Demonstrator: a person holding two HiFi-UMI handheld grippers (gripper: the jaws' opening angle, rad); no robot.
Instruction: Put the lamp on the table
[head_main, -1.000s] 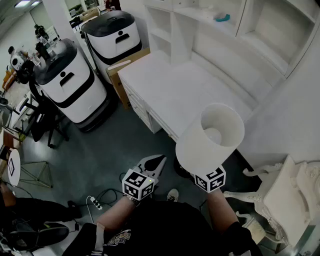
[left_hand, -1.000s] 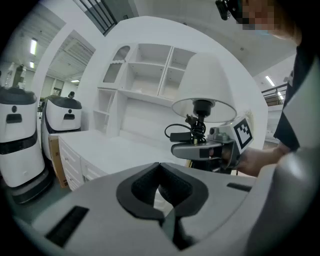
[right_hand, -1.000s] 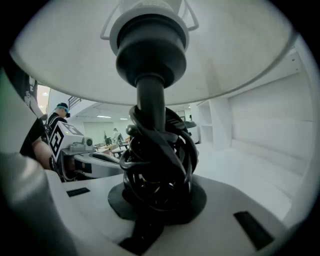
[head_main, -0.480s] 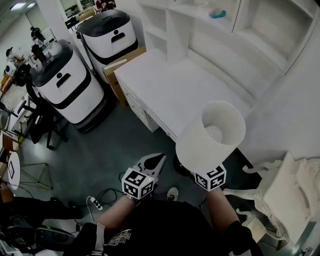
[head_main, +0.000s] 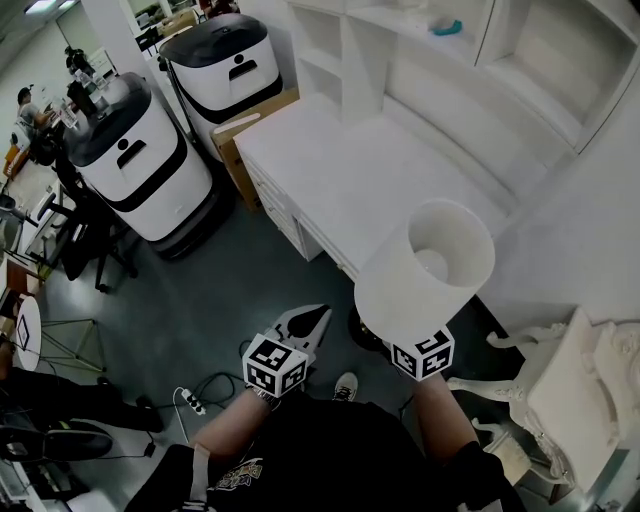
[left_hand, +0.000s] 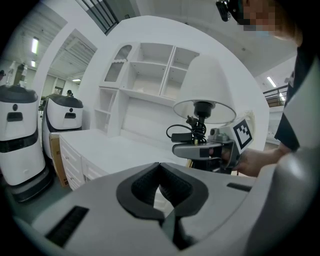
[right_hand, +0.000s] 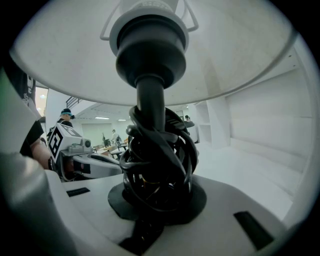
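The right gripper (right_hand: 156, 210) is clenched on the lamp (head_main: 425, 270), low on its dark stem, where the cord (right_hand: 157, 155) is wound in a thick bundle. So the jaws bite on loops of cable more than on the stem itself. That is the main risk, in my judgement: the loops can shift or roll under the pads, and the lamp could twist or sag in the grip. The wide white shade (right_hand: 240, 60) sits high above the hold, so any quick swing would lever the lamp over.

In the head view the lamp hangs at lower right of centre, above the grey floor (head_main: 200, 300) and just short of the near edge of the desk (head_main: 350, 170), not yet over it. A dark round shape below the shade is probably the base (head_main: 362, 330). It is largely hidden from the person, so it could knock the desk edge if carried across too low.

The left gripper (head_main: 305, 330) is at lower centre with its jaws together on nothing, so it gives the lamp no support.

Both forearms reach up from the bottom of the frame, side by side, and both grippers tip slightly downward toward the desk. Beyond it the white shelf unit (head_main: 450, 60) fills the upper right
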